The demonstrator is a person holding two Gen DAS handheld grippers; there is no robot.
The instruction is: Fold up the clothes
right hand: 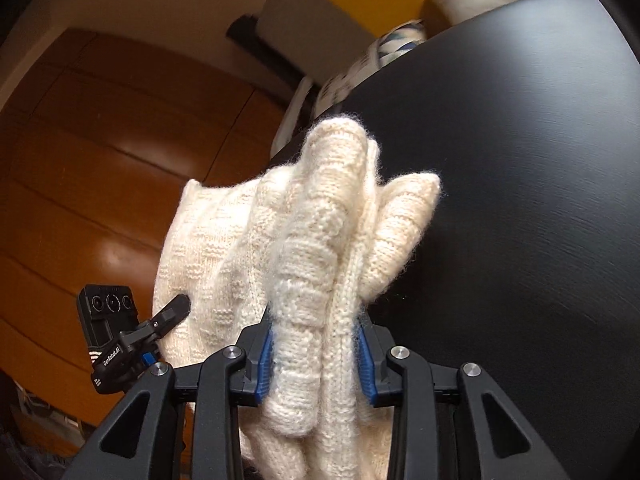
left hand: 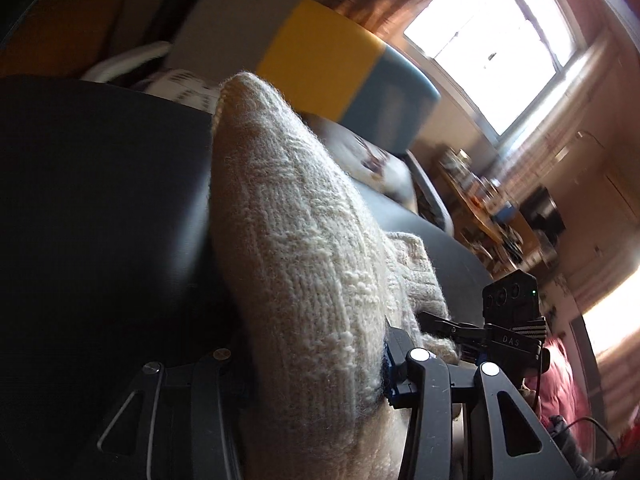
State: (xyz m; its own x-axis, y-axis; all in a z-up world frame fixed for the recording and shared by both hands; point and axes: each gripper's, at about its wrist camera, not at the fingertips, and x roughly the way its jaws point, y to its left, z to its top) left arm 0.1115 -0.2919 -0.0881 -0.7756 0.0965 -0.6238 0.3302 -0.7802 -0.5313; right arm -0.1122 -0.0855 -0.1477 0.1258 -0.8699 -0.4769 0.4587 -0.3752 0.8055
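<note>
Cream knit sweater (right hand: 304, 248) bunches between blue-padded fingers (right hand: 265, 364).

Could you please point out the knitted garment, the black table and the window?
knitted garment (right hand: 304, 264): right wrist view, bunched folds above the tool.
black table (right hand: 520, 184): right wrist view, bare top right of the knit.
window (left hand: 496, 40): left wrist view, bright pane.

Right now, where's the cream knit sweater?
The cream knit sweater is bunched between the right gripper fingers above the black round table; in the left wrist view it also runs through the left gripper.
</note>
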